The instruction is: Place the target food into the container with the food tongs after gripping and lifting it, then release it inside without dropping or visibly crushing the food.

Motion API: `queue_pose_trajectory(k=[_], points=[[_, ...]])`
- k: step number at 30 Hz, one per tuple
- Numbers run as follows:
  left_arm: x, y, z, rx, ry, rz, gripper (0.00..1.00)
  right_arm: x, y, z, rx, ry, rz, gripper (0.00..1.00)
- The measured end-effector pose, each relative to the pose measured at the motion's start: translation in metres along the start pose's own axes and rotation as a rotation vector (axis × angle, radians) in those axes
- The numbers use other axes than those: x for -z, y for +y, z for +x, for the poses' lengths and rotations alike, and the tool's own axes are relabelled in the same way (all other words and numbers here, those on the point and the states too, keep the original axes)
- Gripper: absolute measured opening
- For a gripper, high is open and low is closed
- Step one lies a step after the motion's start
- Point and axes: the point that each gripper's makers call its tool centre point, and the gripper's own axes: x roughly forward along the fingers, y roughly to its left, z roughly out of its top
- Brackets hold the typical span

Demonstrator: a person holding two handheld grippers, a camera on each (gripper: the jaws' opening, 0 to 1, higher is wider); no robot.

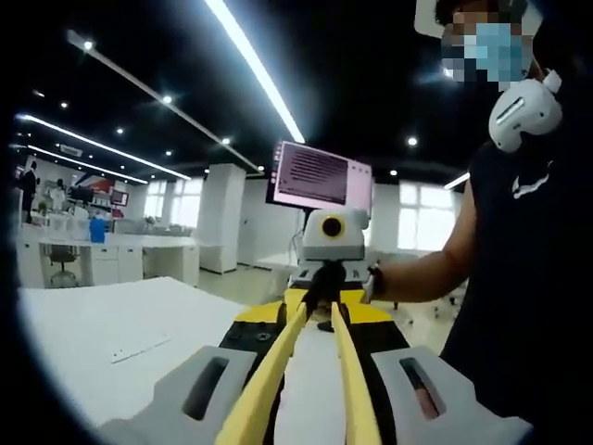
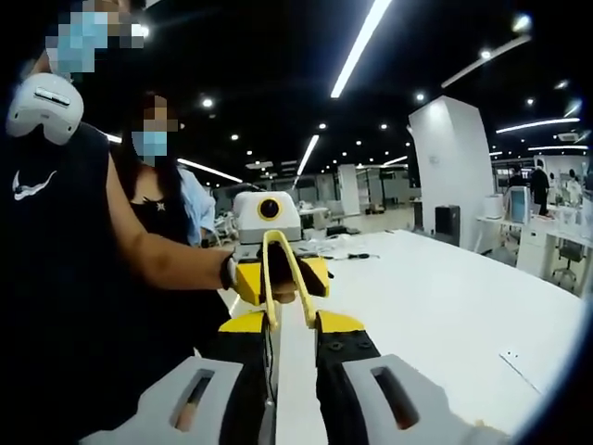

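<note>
I couldn't read the far monitor's (image 1: 320, 174) text, too small. The tongs' (image 2: 281, 269) tips hid part of the opposite gripper (image 2: 269, 218). People far right (image 2: 537, 185) were blurred.

No legible txt anywhere. Monitor (image 1: 320, 174) in left gripper view shows rows of lines, too blurred to read. White mark on person's dark shirt (image 2: 32, 184) in right gripper view is a logo shape, no letters.

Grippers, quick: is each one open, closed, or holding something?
Left gripper: closed on the yellow food tongs.
Right gripper: cannot tell; the tong ends lie between its jaws.
</note>
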Motion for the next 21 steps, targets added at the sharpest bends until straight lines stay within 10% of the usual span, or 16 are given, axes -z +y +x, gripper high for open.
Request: queue_pose_trajectory(k=[21], points=[[0.0010, -0.0026, 0.0036, -0.020, 0.016, 0.050, 0.24, -0.0016, -0.0002, -0.0018, 0.005, 0.007, -0.037, 0.25]])
